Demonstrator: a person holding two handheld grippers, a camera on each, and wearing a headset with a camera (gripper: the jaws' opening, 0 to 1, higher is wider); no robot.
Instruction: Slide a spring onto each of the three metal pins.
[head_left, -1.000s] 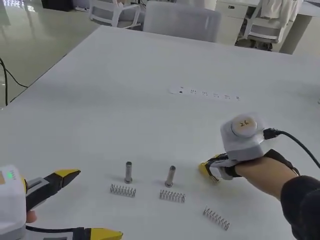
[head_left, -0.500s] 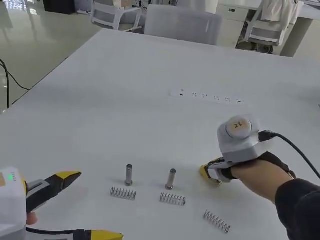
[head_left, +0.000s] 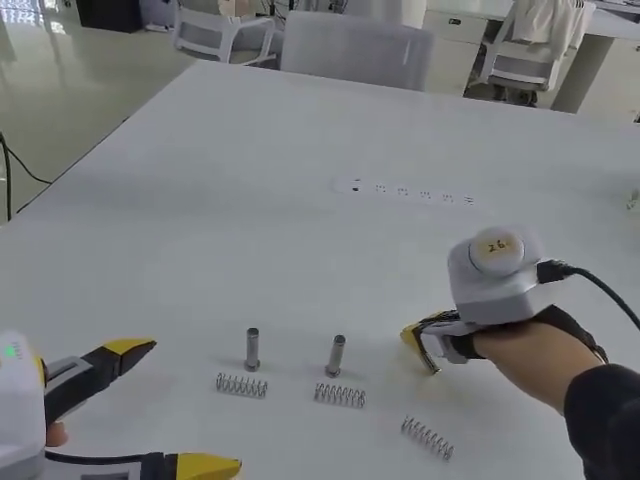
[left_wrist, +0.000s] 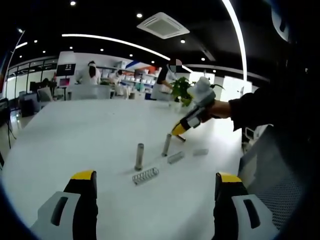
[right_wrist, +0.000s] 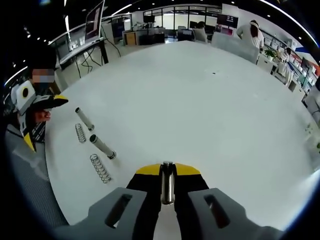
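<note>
Standing at the white table (head_left: 300, 140), the person holds the right gripper (head_left: 422, 347) low at about 4 o'clock of the head view. Its jaws are clamped on the third pin (right_wrist: 167, 187), a metal rod that runs straight along the gap between the yellow tips in the right gripper view. The left gripper (head_left: 166, 405) hovers at 7 o'clock with its jaws spread wide apart. Between the two grippers the first pin (head_left: 252, 349) and the second pin (head_left: 336, 355) stand upright on the table, apart from each other and both bare. A spring lies on its side just at 6 o'clock of each: the first spring (head_left: 241, 385) by the first pin, the second spring (head_left: 340, 396) by the second. The third spring (head_left: 427, 438) lies askew at 4 o'clock of the second spring, near the person's right forearm (head_left: 530, 360).
</note>
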